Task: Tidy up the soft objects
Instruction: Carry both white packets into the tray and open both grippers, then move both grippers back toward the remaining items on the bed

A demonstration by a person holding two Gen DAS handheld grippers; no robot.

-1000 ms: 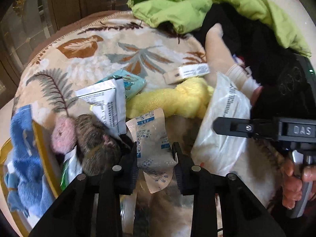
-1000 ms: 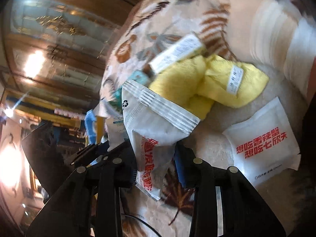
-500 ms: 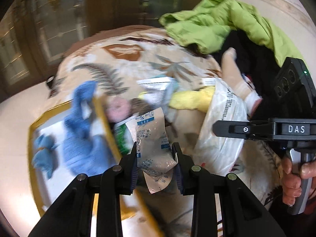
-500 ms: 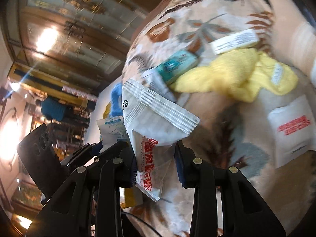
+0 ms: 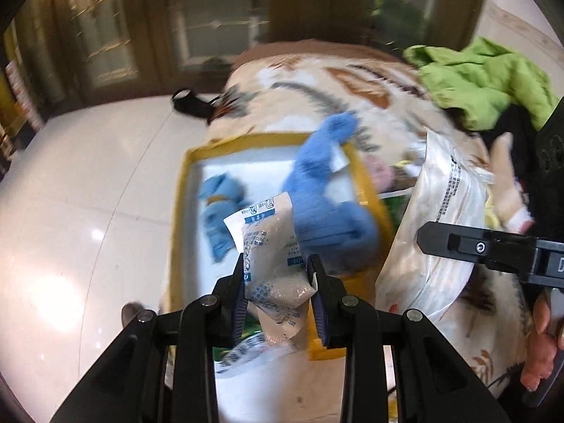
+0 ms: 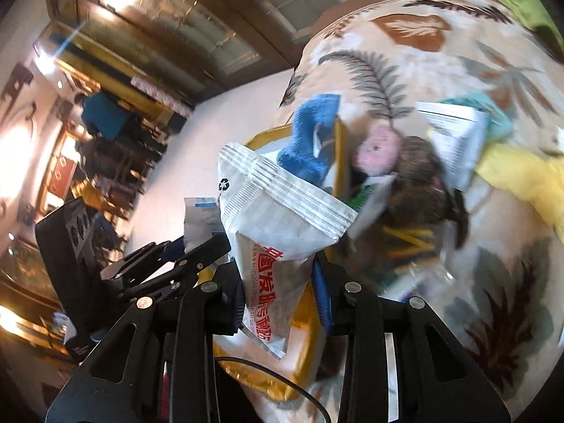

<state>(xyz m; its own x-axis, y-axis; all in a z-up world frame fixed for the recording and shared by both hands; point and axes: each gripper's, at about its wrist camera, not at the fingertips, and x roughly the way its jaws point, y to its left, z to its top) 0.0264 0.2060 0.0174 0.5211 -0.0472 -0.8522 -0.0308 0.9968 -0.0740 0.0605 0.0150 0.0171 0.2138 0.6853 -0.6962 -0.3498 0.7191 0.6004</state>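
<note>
Closest in the left wrist view: left gripper (image 5: 278, 283), black jointed fingers with blue ribbed pads, pinched onto a small clear sachet (image 5: 271, 264), crinkled film with blue print, pale grains inside, hanging upright between the pads. Directly beyond it: yellow-rimmed tray (image 5: 178, 211), rectangular, white glossy floor inside, partly on the patterned blanket (image 5: 317, 81). Inside the tray: a light blue knitted piece (image 5: 218, 211), blurred. Draped over the tray's far-right rim: a darker blue fuzzy plush (image 5: 324, 190) with a small white tag. To the right: right gripper (image 5: 469, 245), seen side-on as a black bar, clamped on a large white pouch (image 5: 437, 232), smooth, puffy, with a column of black print. Bottom right: a hand (image 5: 543, 345) around the gripper handle. Further back: lime green jacket (image 5: 486, 77), crumpled, on the blanket's far right. Left of everything: pale polished floor tiles (image 5: 70, 211).

In the right wrist view: same white pouch, with crimped ridged top seal, recycling mark and red characters, gripped low between blue pads. Just behind it: the tray's yellow edge, the blue plush, then a pink round plush (image 6: 377, 151) touching a brown mottled furry one (image 6: 423, 190). Beyond: a white printed packet (image 6: 454, 141), a teal packet (image 6: 493, 112) and a yellow fleecy cloth (image 6: 521, 183), all on the soft leaf-and-fern print blanket.
</note>
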